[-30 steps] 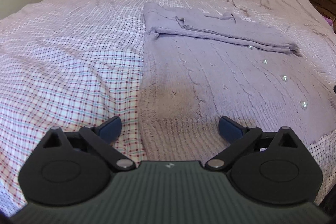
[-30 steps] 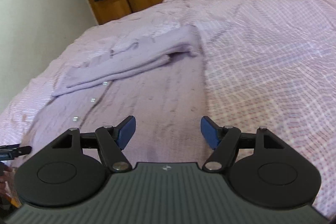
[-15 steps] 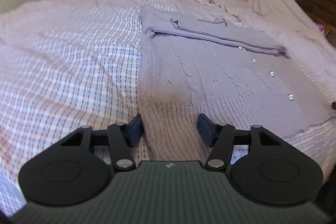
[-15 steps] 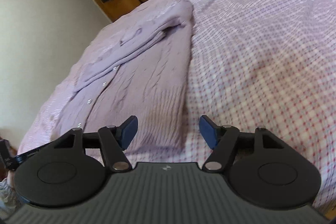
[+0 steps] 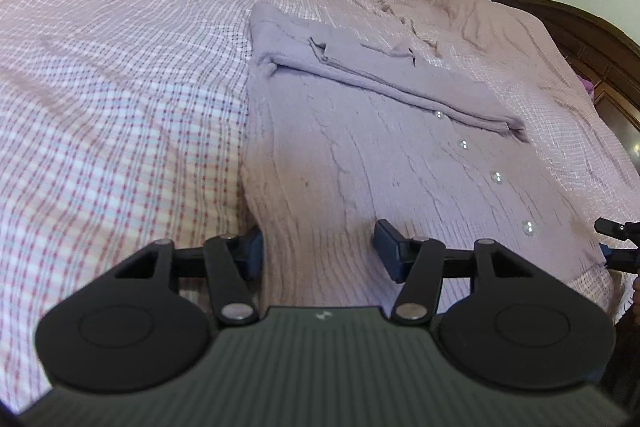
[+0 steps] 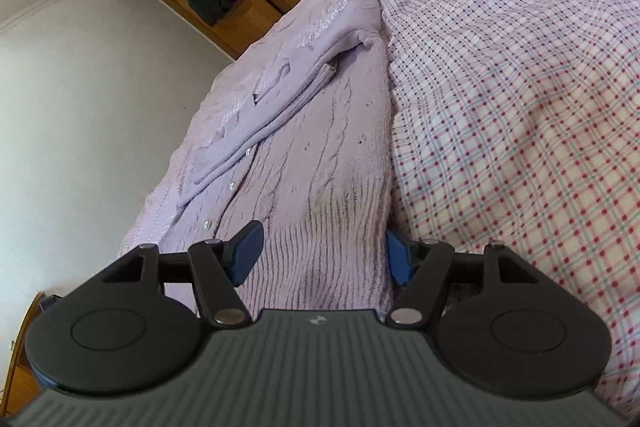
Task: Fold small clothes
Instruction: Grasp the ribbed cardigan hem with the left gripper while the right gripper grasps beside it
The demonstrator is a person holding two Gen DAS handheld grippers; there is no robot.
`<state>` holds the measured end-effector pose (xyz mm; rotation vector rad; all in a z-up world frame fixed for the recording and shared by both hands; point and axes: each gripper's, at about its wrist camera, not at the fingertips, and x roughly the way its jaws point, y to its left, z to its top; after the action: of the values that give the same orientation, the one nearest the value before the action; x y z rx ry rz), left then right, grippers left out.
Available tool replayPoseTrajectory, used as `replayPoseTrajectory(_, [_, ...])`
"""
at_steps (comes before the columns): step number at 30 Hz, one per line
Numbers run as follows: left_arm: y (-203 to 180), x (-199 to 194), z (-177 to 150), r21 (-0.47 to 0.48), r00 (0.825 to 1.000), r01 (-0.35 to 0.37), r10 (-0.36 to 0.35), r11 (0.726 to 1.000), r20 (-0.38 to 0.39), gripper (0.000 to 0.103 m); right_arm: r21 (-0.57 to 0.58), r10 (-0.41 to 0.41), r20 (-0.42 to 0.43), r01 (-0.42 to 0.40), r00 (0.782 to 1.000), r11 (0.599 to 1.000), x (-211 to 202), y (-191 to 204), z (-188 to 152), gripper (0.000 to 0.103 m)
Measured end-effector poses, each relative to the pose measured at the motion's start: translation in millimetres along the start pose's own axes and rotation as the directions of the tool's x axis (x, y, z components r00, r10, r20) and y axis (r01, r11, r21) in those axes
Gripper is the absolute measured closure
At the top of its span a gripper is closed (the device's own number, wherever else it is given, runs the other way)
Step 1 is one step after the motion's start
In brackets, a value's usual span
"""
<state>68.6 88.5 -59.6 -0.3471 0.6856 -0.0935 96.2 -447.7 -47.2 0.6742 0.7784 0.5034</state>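
- The lilac cable-knit cardigan with pearl buttons (image 5: 360, 155) lies flat on the checked pink bedsheet (image 5: 120, 87), sleeves folded across its far end at 12 o'clock.
- My left fingers (image 5: 318, 247) have just been closing; they straddle the ribbed hem's left corner, whether pressing it I cannot tell.
- My right fingers (image 6: 324, 255) straddle the hem's right corner, spread, grip likewise unclear.
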Motion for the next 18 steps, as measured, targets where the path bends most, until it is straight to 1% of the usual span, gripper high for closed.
replayPoseTrajectory(3, [-2, -9, -6, 0.0, 1.0, -0.007, 0.007, 1.0, -0.016, 0.055, -0.021, -0.001, -0.004, 0.001, 1.0, 1.0, -3, 1, -4, 0.031])
replayPoseTrajectory(5, [2, -15, -11, -0.034, 1.0, -0.006, 0.005, 0.999, -0.022, 0.067, -0.024, 0.002, -0.004, -0.002, 1.0, 1.0, -5, 0, -7, 0.031])
replayPoseTrajectory(6, [3, -17, -12, -0.042, 1.0, -0.009, 0.008, 0.999, -0.027, 0.076, -0.024, 0.003, -0.004, -0.003, 1.0, 1.0, -6, 0, -9, 0.031])
replayPoseTrajectory(8, [8, -19, -14, -0.068, 0.999, -0.001, -0.002, 0.998, -0.034, 0.081, -0.024, 0.002, -0.002, -0.002, 1.0, 1.0, -8, 1, -11, 0.031])
replayPoseTrajectory(10, [12, -21, -15, -0.088, 0.999, 0.016, -0.019, 0.996, -0.037, 0.081, -0.026, -0.002, -0.003, 0.002, 1.0, 1.0, -8, 2, -13, 0.031])
replayPoseTrajectory(15, [10, -19, -18, -0.07, 0.999, 0.01, -0.013, 0.998, -0.039, 0.079, -0.024, 0.008, -0.014, -0.008, 1.0, 1.0, -6, 3, -16, 0.031])
replayPoseTrajectory(16, [7, -16, -16, -0.063, 0.999, 0.006, -0.009, 0.998, -0.045, 0.079, -0.027, 0.03, -0.026, -0.03, 0.999, 0.999, -4, 3, -16, 0.033])
replayPoseTrajectory(17, [7, -15, -15, -0.06, 0.999, 0.005, -0.008, 0.998, -0.051, 0.079, -0.027, 0.055, -0.039, -0.056, 0.998, 0.998, -2, 3, -17, 0.04])
replayPoseTrajectory(18, [7, -16, -15, -0.065, 0.999, 0.004, -0.007, 0.998, -0.053, 0.079, -0.025, 0.06, -0.045, -0.062, 0.997, 0.998, 0, 2, -18, 0.043])
